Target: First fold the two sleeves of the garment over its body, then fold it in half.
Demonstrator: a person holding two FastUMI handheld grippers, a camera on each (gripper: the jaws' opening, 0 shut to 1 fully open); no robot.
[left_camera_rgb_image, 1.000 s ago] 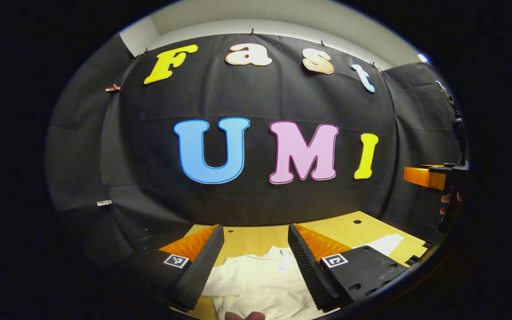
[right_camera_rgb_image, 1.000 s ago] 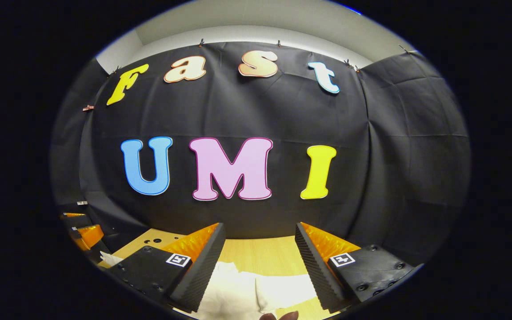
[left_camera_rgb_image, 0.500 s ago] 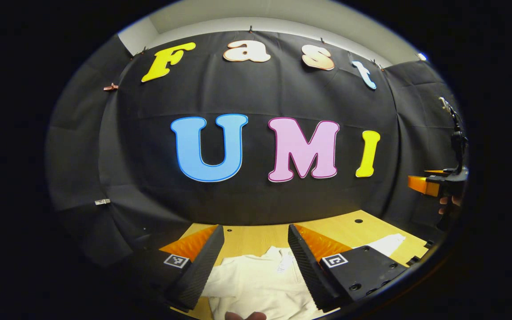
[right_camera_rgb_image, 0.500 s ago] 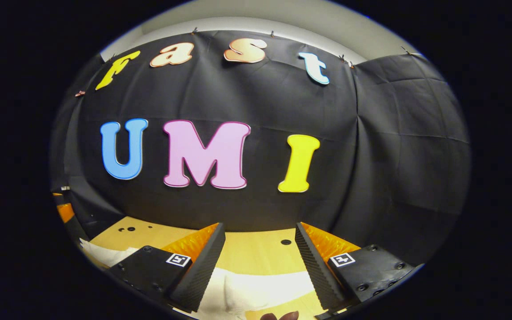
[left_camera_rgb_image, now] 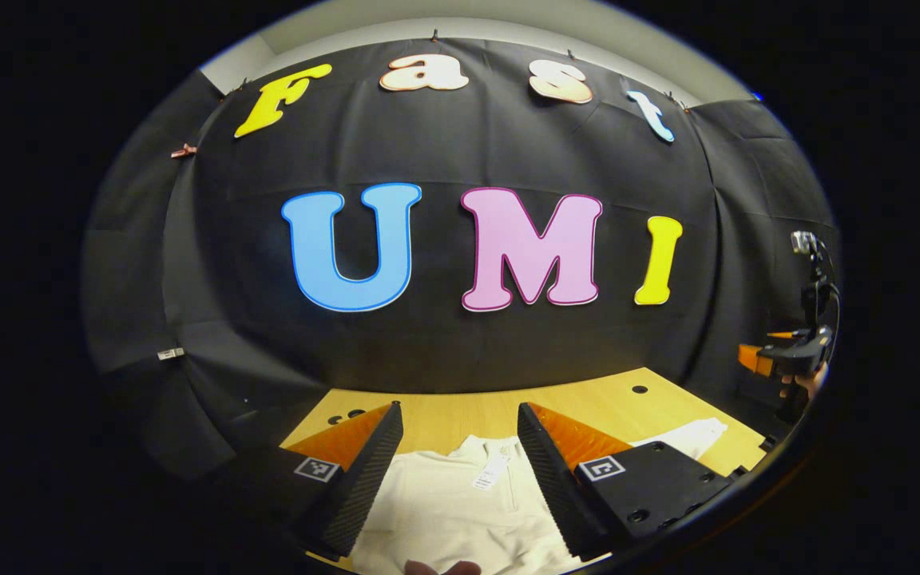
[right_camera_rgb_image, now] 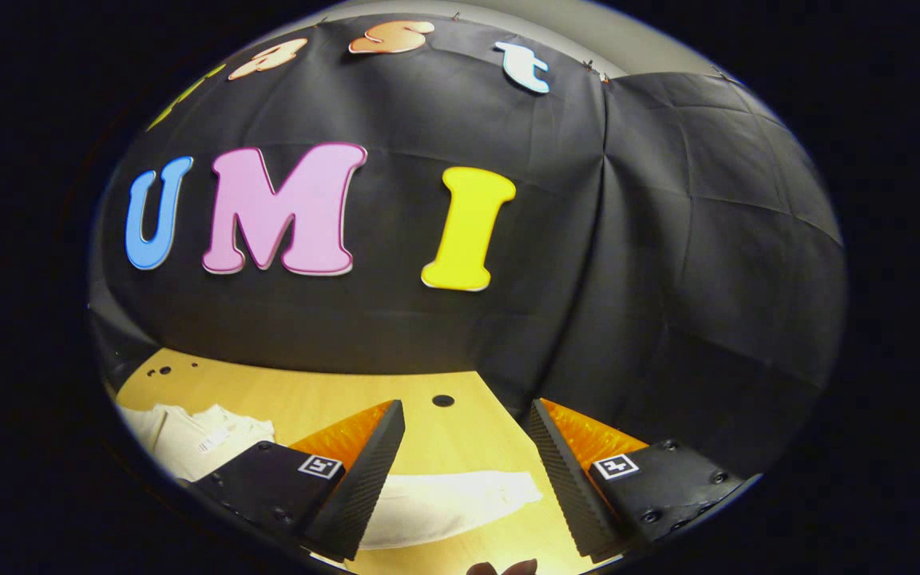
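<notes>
1. On the wooden table (left_camera_rgb_image: 588, 399) we see the white garment (left_camera_rgb_image: 444, 511) lying flat, collar toward the far wall, its right sleeve (right_camera_rgb_image: 444, 499) stretched out to the right.
2. Our right gripper (right_camera_rgb_image: 466, 487) hovers wide open above that sleeve; we should lower it and pinch near the cuff.
3. Our left gripper (left_camera_rgb_image: 460, 471) hangs open, empty, above the garment's body.
</notes>
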